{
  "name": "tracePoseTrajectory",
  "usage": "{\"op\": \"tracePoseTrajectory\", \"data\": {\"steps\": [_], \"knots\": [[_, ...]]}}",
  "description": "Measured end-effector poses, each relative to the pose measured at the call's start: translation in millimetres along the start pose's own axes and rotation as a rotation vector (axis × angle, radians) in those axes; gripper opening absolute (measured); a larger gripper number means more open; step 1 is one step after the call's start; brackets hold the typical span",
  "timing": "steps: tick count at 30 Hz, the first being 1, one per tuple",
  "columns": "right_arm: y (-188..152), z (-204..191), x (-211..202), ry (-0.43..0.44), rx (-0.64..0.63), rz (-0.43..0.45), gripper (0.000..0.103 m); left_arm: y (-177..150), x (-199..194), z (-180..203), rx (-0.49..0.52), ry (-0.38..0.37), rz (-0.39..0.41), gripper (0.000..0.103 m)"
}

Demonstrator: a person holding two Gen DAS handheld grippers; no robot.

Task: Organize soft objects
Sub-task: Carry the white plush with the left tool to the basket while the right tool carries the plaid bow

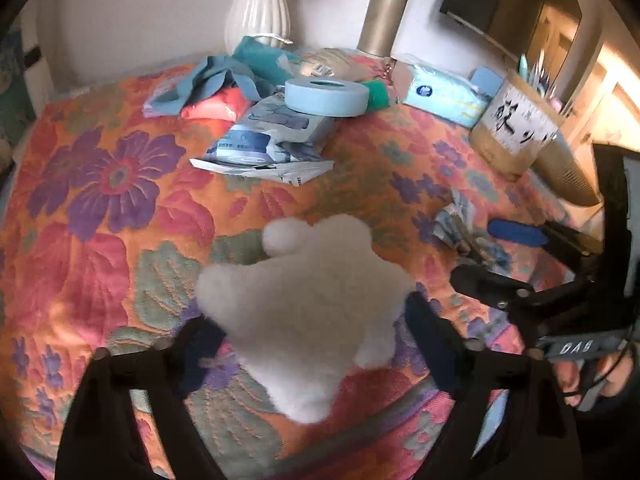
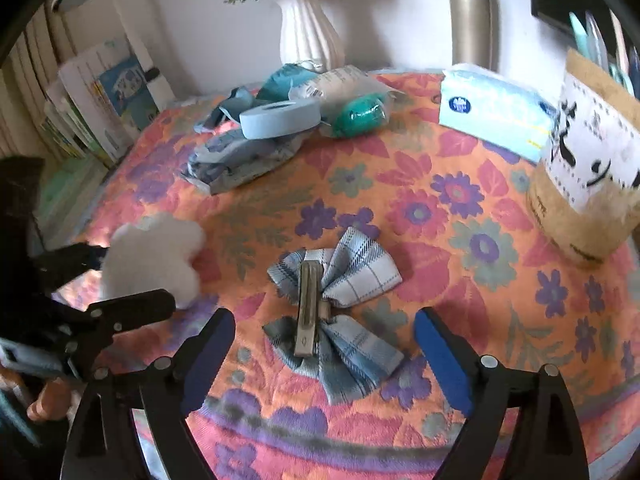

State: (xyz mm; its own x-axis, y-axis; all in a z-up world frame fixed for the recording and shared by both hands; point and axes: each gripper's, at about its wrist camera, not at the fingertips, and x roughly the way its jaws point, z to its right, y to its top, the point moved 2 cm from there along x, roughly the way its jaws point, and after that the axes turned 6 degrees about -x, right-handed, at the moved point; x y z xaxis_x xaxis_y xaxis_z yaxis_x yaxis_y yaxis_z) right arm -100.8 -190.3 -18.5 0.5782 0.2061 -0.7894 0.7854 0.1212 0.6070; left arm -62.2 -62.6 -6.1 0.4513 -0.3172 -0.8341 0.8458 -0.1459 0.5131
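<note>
A white fluffy plush toy (image 1: 304,312) lies on the floral cloth (image 1: 100,240) between the fingers of my left gripper (image 1: 310,316). The pads stand at its edges and do not visibly squeeze it, so the gripper is open. In the right wrist view the plush (image 2: 152,256) rests on the cloth between the left gripper's (image 2: 136,276) fingers. A blue plaid bow hair clip (image 2: 332,312), clasp side up, lies flat between the wide-open fingers of my right gripper (image 2: 324,320), touching neither pad. In the left wrist view the bow (image 1: 456,220) lies by the right gripper (image 1: 480,252).
At the back lie a blue tape roll (image 2: 280,118), crumpled packets (image 2: 240,160), a green yarn pack (image 2: 356,116) and a tissue pack (image 2: 492,116). A white vase (image 2: 308,36) and a thermos (image 2: 470,20) stand by the wall. A paper bag (image 2: 588,168) holds pens; books (image 2: 112,104) stand at the left.
</note>
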Motion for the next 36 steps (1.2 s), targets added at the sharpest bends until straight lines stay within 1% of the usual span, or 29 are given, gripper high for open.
{"op": "tracePoseTrajectory", "data": {"steps": [1,2,3,4,5,6,7,11,15,16,18,24,25,28,32,34,36], "knots": [[0.0,-4.9,0.9,-0.047,-0.025,0.006,0.084,-1.7,0.7,5.5,0.02,0.008,-0.001,0.054],[-0.2,-6.4,0.9,-0.079,-0.039,0.011,0.064,-3.9,-1.4,10.5,0.035,0.022,0.013,0.05],[-0.6,-8.5,0.0,-0.112,-0.061,0.017,0.048,-5.5,-3.0,13.4,0.043,0.034,0.023,0.047],[-0.9,-10.9,-2.9,-0.118,-0.082,0.031,0.038,-7.4,-5.2,17.3,0.058,0.048,0.032,0.042],[-1.0,-11.7,-5.4,-0.115,-0.088,0.036,0.026,-8.5,-9.3,22.2,0.075,0.07,0.055,0.042],[-1.7,-11.2,-8.1,-0.124,-0.085,0.04,0.026,-8.5,-14.4,27.4,0.088,0.082,0.075,0.042],[-2.1,-9.8,-12.2,-0.131,-0.076,0.051,0.026,-8.3,-20.5,30.8,0.091,0.075,0.089,0.042],[-0.9,5.9,-40.1,-0.075,-0.005,0.099,0.026,-1.7,-45.0,50.1,0.108,0.001,0.144,0.042],[-1.3,28.4,-76.8,-0.101,0.032,0.152,0.026,12.3,-62.3,77.5,0.127,-0.088,0.182,0.042],[-2.2,36.2,-85.4,-0.109,0.045,0.161,0.026,16.9,-66.5,88.4,0.138,-0.121,0.192,0.042],[-6.1,53.5,-101.6,-0.132,0.079,0.175,0.026,20.5,-68.1,107.7,0.161,-0.15,0.2,0.042],[-28.4,116.5,-147.2,-0.174,0.225,0.209,0.026,36.8,-61.7,177.3,0.271,-0.213,0.194,0.042],[-34.0,130.2,-158.3,-0.186,0.259,0.223,0.026,40.5,-58.6,193.4,0.294,-0.229,0.188,0.042],[-45.2,157.3,-187.4,-0.233,0.308,0.273,0.026,49.3,-51.6,229.8,0.341,-0.251,0.184,0.042],[-54.3,194.3,-219.1,-0.309,0.366,0.329,0.026,68.0,-40.5,270.5,0.378,-0.284,0.179,0.042],[-54.6,217.6,-229.3,-0.341,0.404,0.352,0.026,77.9,-34.3,289.7,0.391,-0.288,0.18,0.042],[-54.9,240.1,-235.1,-0.354,0.451,0.365,0.026,86.5,-29.7,304.5,0.392,-0.295,0.18,0.042]]}}
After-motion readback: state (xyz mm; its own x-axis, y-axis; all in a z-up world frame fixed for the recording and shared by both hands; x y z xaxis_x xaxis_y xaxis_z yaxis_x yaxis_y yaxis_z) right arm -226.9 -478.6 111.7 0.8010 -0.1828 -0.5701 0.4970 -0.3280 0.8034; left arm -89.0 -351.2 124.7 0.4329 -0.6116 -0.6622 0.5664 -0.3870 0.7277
